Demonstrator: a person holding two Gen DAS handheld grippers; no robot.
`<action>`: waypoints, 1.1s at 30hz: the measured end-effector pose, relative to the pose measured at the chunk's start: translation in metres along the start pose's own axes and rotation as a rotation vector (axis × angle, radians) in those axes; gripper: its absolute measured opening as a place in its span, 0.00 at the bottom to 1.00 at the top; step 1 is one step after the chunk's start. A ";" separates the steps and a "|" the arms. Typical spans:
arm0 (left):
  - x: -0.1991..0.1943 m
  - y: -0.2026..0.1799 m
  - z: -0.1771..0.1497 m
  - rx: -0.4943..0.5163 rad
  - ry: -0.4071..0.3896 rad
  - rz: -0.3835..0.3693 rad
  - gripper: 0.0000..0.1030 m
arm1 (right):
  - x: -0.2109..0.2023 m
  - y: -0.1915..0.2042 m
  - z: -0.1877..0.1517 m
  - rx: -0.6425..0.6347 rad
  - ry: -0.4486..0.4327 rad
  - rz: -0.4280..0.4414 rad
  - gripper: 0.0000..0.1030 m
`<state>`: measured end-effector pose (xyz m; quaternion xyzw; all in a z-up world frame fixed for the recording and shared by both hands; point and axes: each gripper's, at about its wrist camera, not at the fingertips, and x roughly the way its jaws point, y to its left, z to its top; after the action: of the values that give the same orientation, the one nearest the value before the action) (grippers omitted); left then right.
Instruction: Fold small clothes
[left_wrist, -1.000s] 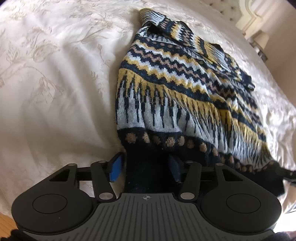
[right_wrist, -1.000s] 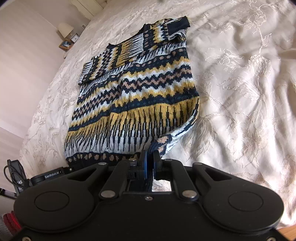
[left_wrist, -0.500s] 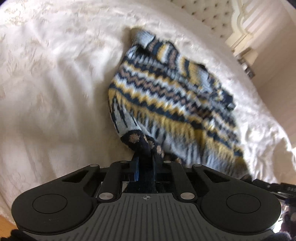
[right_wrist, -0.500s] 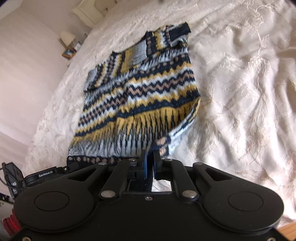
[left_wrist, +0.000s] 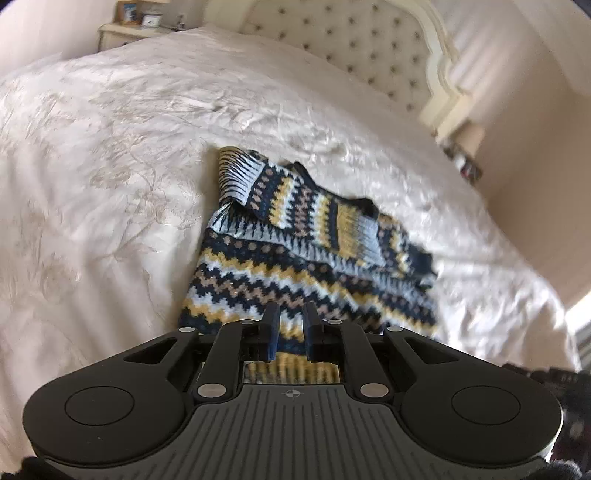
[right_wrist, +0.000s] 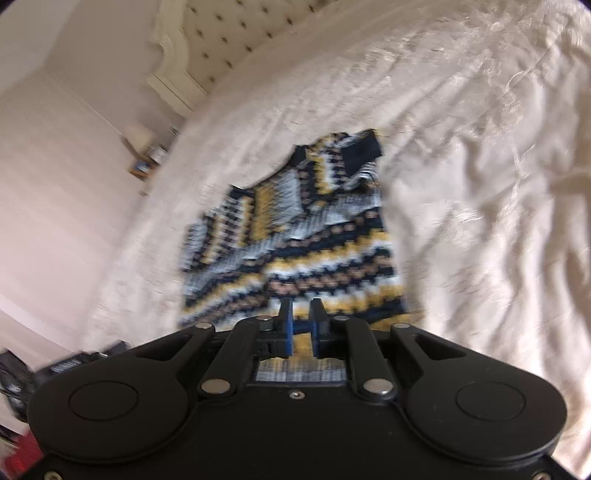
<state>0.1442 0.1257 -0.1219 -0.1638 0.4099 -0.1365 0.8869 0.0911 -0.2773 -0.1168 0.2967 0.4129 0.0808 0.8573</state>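
We hold a navy, mustard and pale-blue zigzag-patterned knitted sweater (left_wrist: 295, 266) by its near hem, one claw at each side. It lies in the middle of the cream embroidered bedspread (left_wrist: 110, 184), well clear of the side edges. Its long axis runs from our claws toward the tufted cream headboard (left_wrist: 332, 40), with the hem nearest us and the collar end farthest. The sleeves are folded across the upper body, one cuff (left_wrist: 236, 177) sticking out toward the headboard. The left claw (left_wrist: 290, 325) has its blue pads close together, with the striped knit passing between them; it seems to pinch the hem. The right claw (right_wrist: 300, 325) is just opening, with a narrow gap and yellow knit seen between its fingers; we cannot tell whether the pads press on it.
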 end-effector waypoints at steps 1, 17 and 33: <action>0.002 0.001 -0.002 0.021 0.010 0.012 0.15 | 0.004 -0.001 -0.002 -0.025 0.021 -0.010 0.23; 0.026 0.039 -0.094 0.046 0.230 0.130 0.46 | 0.054 -0.036 -0.088 -0.099 0.298 -0.114 0.74; 0.035 0.045 -0.082 -0.068 0.251 -0.010 0.12 | 0.069 -0.016 -0.084 -0.076 0.355 -0.017 0.15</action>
<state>0.1074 0.1385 -0.2144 -0.1773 0.5211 -0.1462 0.8220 0.0704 -0.2268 -0.2123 0.2415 0.5570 0.1405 0.7821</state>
